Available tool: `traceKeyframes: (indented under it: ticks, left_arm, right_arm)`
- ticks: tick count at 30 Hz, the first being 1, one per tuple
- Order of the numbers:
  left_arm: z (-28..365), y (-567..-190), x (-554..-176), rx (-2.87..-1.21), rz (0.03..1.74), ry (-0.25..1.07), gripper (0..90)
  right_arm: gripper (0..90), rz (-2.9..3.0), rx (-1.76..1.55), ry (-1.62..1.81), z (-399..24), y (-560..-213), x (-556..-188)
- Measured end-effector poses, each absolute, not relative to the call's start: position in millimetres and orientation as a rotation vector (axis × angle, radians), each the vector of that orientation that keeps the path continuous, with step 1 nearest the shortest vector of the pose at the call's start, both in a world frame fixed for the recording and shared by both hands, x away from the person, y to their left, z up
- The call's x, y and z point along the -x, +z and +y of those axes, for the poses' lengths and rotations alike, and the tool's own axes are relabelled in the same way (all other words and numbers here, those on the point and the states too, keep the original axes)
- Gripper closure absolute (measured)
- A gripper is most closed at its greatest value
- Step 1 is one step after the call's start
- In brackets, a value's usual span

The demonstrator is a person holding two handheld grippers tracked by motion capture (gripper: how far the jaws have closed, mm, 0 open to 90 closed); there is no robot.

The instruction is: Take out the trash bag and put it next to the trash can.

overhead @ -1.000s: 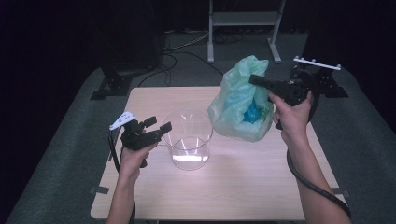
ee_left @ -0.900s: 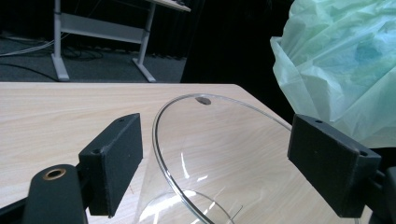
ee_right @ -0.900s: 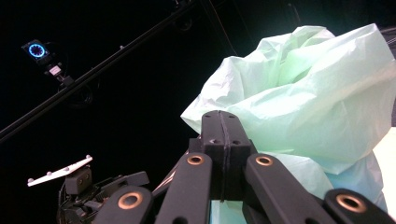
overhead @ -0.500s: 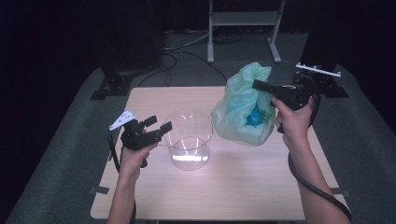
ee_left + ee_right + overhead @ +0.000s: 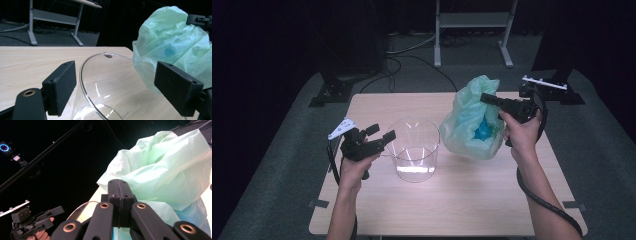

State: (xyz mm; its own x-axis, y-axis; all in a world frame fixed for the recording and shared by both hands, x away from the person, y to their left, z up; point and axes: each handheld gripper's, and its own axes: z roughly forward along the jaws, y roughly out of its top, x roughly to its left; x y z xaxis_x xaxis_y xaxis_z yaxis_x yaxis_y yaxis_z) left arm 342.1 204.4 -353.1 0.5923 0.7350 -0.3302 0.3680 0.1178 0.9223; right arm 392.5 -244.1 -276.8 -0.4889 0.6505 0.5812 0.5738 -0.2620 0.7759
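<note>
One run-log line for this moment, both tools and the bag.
left tool: open, jaws astride clear plastic tub rim | right tool: shut on pale green plastic bag | bag beside tub on wooden table

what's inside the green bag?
Through the thin film of the green bag, something blue sits low inside. Its shape and number cannot be told; the crumpled plastic covers the rest. The right gripper pinches the bag's top.

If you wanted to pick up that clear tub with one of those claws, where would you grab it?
Probably at the rim of the tub, from its left. It stands upright and open-topped, with thin walls, so one pad can go inside and one outside. The open left gripper already straddles that near rim, while the bag crowds the right side.
</note>
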Motion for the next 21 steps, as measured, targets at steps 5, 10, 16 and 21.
traceKeyframes:
  ticks: [5, 10, 16, 21]
  left_arm:
    - [204, -353, -342, -1.49, 0.981, 0.344, 17.0]
    - [202, -353, -343, -1.496, 0.982, 0.342, 17.0]
    - [202, -354, -344, -1.493, 0.989, 0.339, 17.0]
    - [202, -353, -344, -1.492, 0.984, 0.339, 17.0]
  right_arm:
    - [90.0, 1.877, -1.563, 1.875, -243, -282, -396]
    - [90.0, 1.886, -1.581, 1.862, -243, -288, -400]
    - [90.0, 1.887, -1.617, 1.851, -245, -301, -406]
    - [90.0, 1.884, -1.645, 1.848, -244, -311, -411]
